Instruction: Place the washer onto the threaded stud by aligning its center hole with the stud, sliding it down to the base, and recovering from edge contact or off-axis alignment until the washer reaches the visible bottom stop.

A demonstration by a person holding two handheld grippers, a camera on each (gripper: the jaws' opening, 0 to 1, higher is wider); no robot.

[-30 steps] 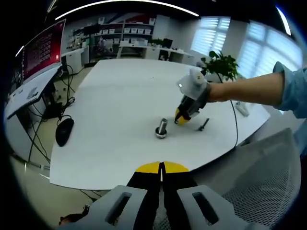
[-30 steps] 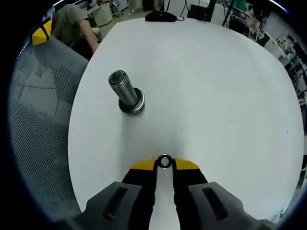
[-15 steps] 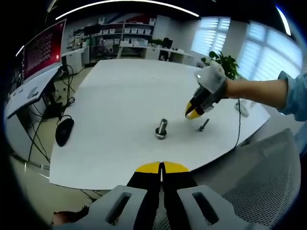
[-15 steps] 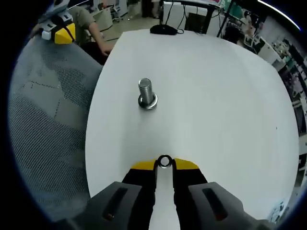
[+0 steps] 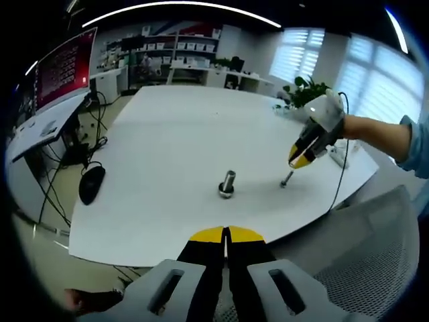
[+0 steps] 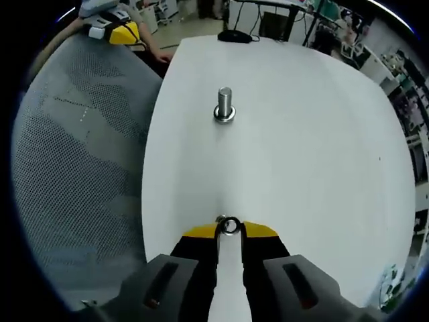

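As seen in the left gripper view, the left tool (image 5: pixel 226 233) sits at the bottom with its yellow-tipped jaws pressed together and nothing between them, off the near edge of the white tabletop (image 5: pixel 167 141). The stud (image 5: pixel 227 184) stands upright on its wide base near the middle of the tabletop. To its right, well apart, a small bolt (image 5: pixel 287 178) lies on the surface. The right tool (image 5: pixel 299 158) hangs just above that bolt, held by a hand (image 5: pixel 326 121) coming in from the right with a blue sleeve (image 5: pixel 413 141) behind it. A mouse (image 5: pixel 91 184) rests on a lower desk at left, a red screen (image 5: pixel 62 66) stands beyond it, a potted plant (image 5: pixel 310 90) stands past the far edge, and a mesh chair back (image 5: pixel 362 255) rises at lower right.

As seen in the right gripper view, the right tool (image 6: pixel 229 229) is clamped on the washer (image 6: pixel 229 226), which sits edge-gripped between the yellow tips with its hole visible. The stud (image 6: pixel 224 105) stands upright far ahead on the tabletop (image 6: pixel 301 134), well apart from the washer. The chair back (image 6: pixel 80 161) lies at left, and the left tool (image 6: pixel 119 31) shows at upper left.
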